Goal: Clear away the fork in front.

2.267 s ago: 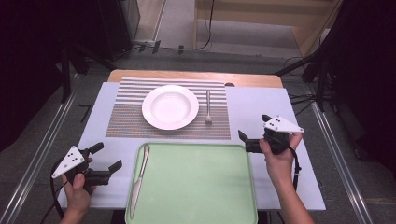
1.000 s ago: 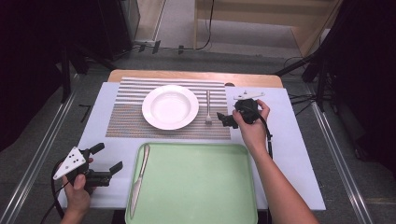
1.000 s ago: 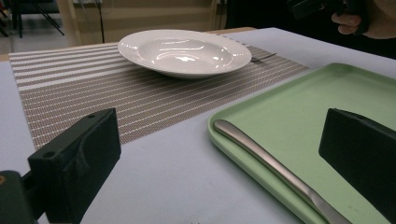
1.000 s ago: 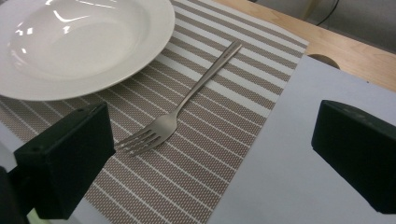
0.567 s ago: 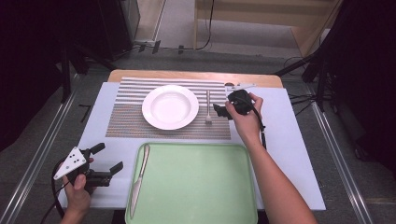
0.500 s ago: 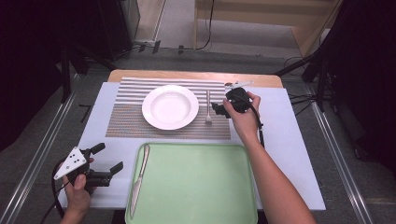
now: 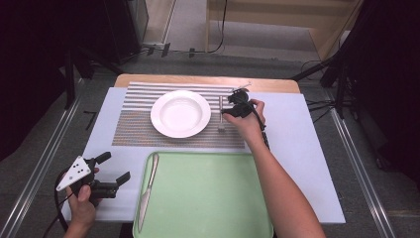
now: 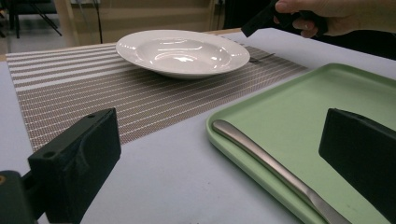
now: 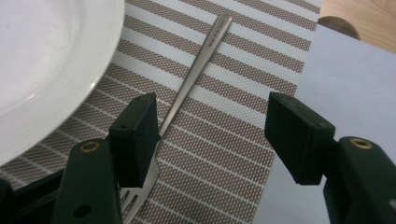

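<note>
1. Since the earlier frames the right gripper [image 7: 224, 113] has travelled from the table's right edge to the fork [image 9: 196, 77] on the striped placemat [image 7: 138, 130]. Its jaws have just been closing, yet they are still parted, pressing on nothing.
2. In the right gripper view one jaw sits against the fork's neck; the handle runs ahead between both jaws.
3. The fork lies just right of the white plate [image 7: 180, 113], near the table's far edge.
4. The left gripper [image 7: 112, 169] hovers with jaws spread and empty near the table's front-left corner, beside the green tray [image 7: 213, 198], where a knife [image 7: 147, 191] lies along the left rim.
5. Judged step: grasping the fork. Next, centre the jaws over the handle, clamp, then lift.
</note>
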Action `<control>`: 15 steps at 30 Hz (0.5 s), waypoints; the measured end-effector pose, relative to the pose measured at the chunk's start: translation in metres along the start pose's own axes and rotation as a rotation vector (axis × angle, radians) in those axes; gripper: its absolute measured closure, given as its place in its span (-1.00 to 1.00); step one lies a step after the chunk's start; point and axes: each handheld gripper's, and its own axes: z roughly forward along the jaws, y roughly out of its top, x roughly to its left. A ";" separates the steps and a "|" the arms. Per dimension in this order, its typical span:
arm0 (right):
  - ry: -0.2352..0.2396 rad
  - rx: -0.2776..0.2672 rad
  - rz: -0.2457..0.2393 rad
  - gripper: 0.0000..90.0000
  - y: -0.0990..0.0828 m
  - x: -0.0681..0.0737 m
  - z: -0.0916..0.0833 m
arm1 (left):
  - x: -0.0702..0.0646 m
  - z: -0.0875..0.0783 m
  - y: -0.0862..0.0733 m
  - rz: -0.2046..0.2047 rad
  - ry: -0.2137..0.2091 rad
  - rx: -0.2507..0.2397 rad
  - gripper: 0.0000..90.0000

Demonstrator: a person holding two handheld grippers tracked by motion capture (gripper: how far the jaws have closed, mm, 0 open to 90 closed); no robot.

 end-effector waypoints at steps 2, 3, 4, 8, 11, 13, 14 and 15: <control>-0.016 -0.011 -0.004 -0.13 0.000 0.000 0.002 | 0.000 0.000 0.000 0.000 -0.001 -0.001 -1.00; -0.015 -0.020 -0.014 -0.08 0.002 0.001 0.004 | 0.000 0.000 0.000 -0.001 0.000 -0.001 -1.00; -0.017 -0.024 -0.012 -0.04 0.003 0.001 0.006 | 0.000 0.000 0.000 -0.001 0.000 -0.001 -1.00; -0.020 -0.023 -0.016 0.16 0.006 0.004 0.009 | 0.001 0.000 0.000 0.000 0.000 0.000 -1.00; -0.008 0.004 -0.002 0.28 0.009 0.006 0.013 | 0.001 0.000 0.000 -0.001 0.000 0.000 -1.00; 0.013 0.029 0.043 0.33 0.011 0.007 0.016 | 0.001 0.000 0.000 0.000 0.000 0.000 -1.00; 0.015 0.038 0.066 0.34 0.011 0.008 0.017 | 0.001 0.000 0.000 0.000 0.000 -0.001 -1.00; 0.013 0.039 0.075 0.37 0.012 0.008 0.018 | 0.001 0.000 0.000 -0.001 -0.001 -0.001 -1.00</control>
